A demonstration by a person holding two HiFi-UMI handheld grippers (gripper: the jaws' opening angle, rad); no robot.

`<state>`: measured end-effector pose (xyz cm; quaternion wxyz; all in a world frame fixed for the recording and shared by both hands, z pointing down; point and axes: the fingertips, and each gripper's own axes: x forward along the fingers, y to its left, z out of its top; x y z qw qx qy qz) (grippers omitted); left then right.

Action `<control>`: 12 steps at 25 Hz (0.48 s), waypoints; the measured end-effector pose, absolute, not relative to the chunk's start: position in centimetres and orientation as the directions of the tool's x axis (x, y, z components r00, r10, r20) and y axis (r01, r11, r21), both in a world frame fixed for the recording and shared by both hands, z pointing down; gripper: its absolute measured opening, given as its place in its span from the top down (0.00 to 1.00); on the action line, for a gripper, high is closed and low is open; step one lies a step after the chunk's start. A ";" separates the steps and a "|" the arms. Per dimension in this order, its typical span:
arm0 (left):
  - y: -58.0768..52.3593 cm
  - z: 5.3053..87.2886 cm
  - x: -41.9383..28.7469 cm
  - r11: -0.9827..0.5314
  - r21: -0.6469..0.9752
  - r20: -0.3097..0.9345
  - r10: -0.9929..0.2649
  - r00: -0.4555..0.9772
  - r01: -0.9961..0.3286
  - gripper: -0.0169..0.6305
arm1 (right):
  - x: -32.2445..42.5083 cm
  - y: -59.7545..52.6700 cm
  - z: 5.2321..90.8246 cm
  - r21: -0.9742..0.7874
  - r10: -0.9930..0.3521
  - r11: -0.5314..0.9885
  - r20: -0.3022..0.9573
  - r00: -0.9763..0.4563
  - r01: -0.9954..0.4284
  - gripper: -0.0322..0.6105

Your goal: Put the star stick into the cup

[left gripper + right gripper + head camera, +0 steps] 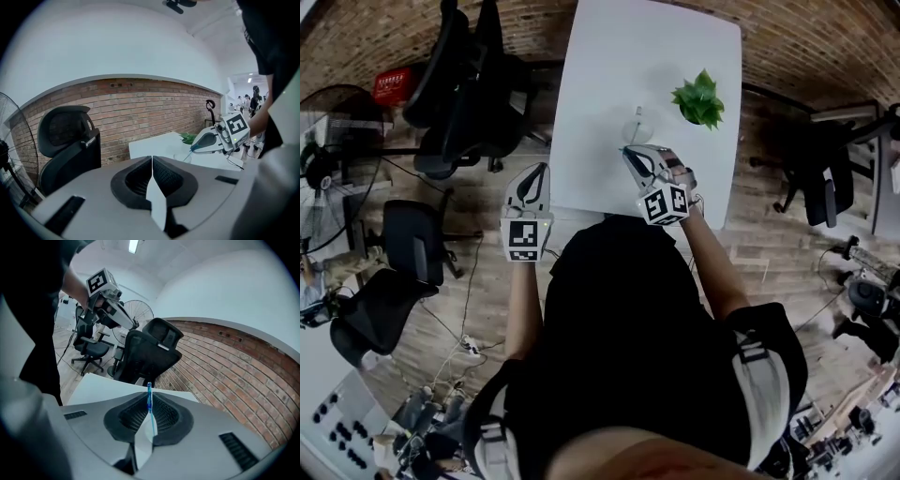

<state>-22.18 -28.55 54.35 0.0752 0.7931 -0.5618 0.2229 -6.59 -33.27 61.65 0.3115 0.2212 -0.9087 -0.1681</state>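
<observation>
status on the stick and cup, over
Left tongs shut, empty. Right tongs shut on stick, close by cup on table. Plant off to the side, not in the way.

Brick wall [140,108], wood floor [773,248], black chairs [459,94], white table [600,112]

The star stick [149,398] is translucent blue against black ribbed pads [164,414]. The right gripper [628,152] and left gripper [541,169] are pale grey with black-and-white square markers. The table [600,84] is white, the plant [699,98] green, the wall [225,366] red-brown brick and the chairs [455,84] black, while the cup [637,127] looks clear or whitish.
</observation>
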 end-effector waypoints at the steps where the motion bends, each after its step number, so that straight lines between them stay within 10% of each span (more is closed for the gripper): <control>1: -29.0 54.3 -21.9 -0.368 -0.131 0.435 -0.856 0.280 -0.920 0.94 | -6.4 -33.4 61.8 0.449 -0.512 0.842 0.489 -0.706 -0.299 0.91; 12: -30.9 54.6 -19.9 -0.449 -0.118 0.422 -0.830 0.365 -0.886 0.94 | -6.2 -33.0 63.2 0.459 -0.521 0.838 0.511 -0.683 -0.296 0.85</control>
